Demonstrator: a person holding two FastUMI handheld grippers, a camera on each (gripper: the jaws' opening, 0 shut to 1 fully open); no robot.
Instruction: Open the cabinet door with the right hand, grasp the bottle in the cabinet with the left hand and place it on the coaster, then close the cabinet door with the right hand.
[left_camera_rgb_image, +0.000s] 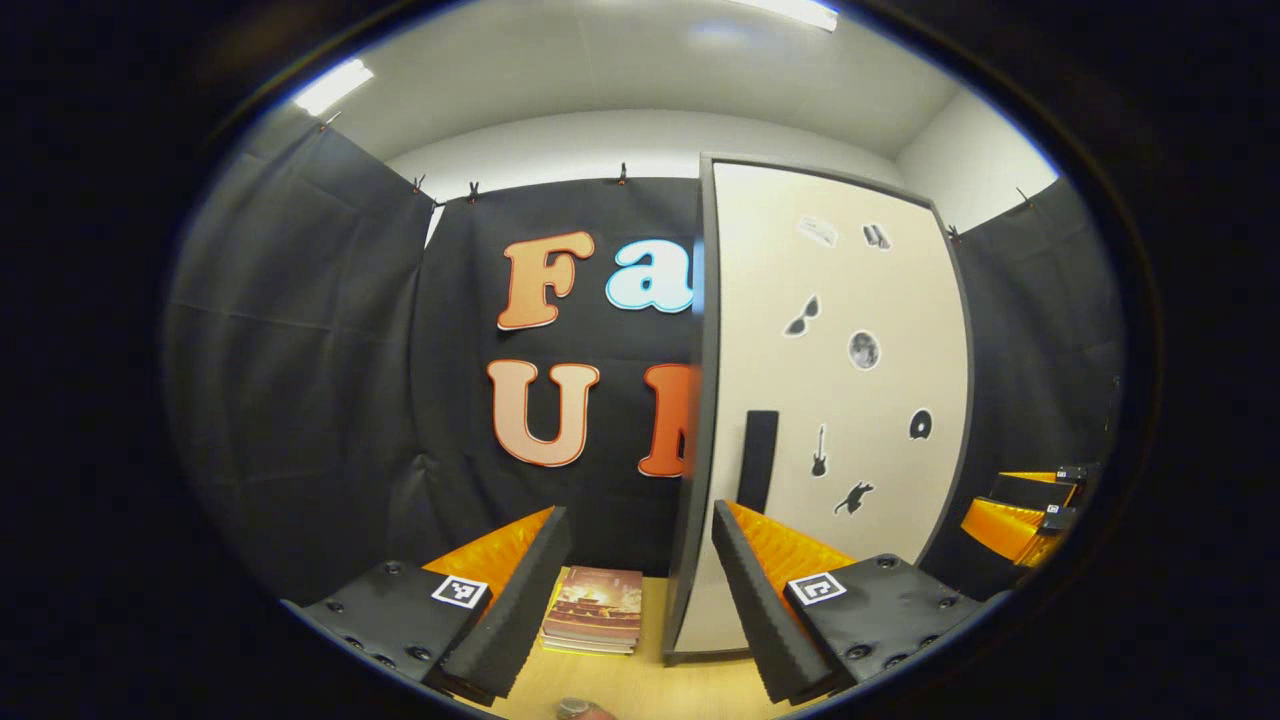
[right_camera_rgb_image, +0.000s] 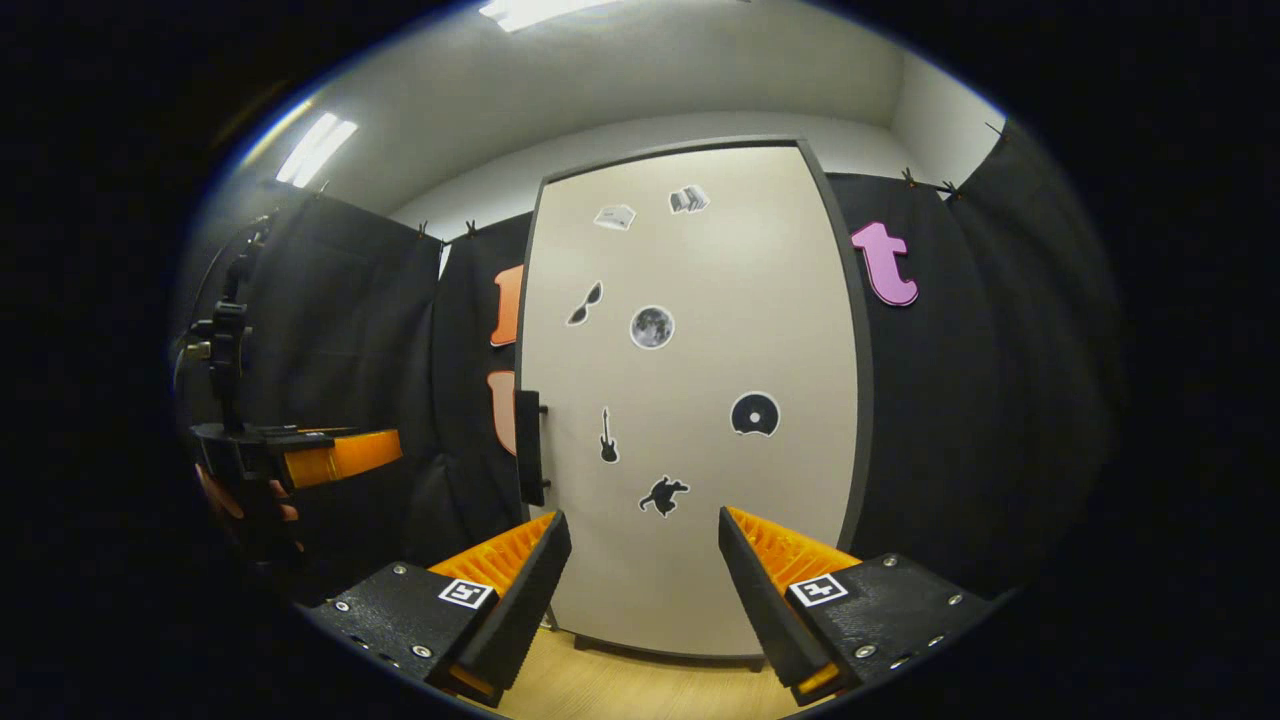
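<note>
Long white ceiling light strips (left_camera_rgb_image: 333, 86) glare overhead and light both views evenly. The tall cream cabinet door with black stickers (right_camera_rgb_image: 690, 400) looks bright and sharp. Straight edges bow toward the rims, where the black cloth wall (left_camera_rgb_image: 290, 380) falls dim.

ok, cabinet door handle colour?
Black vertical bar handle on the cream cabinet door; clearest in right gripper view.
</note>
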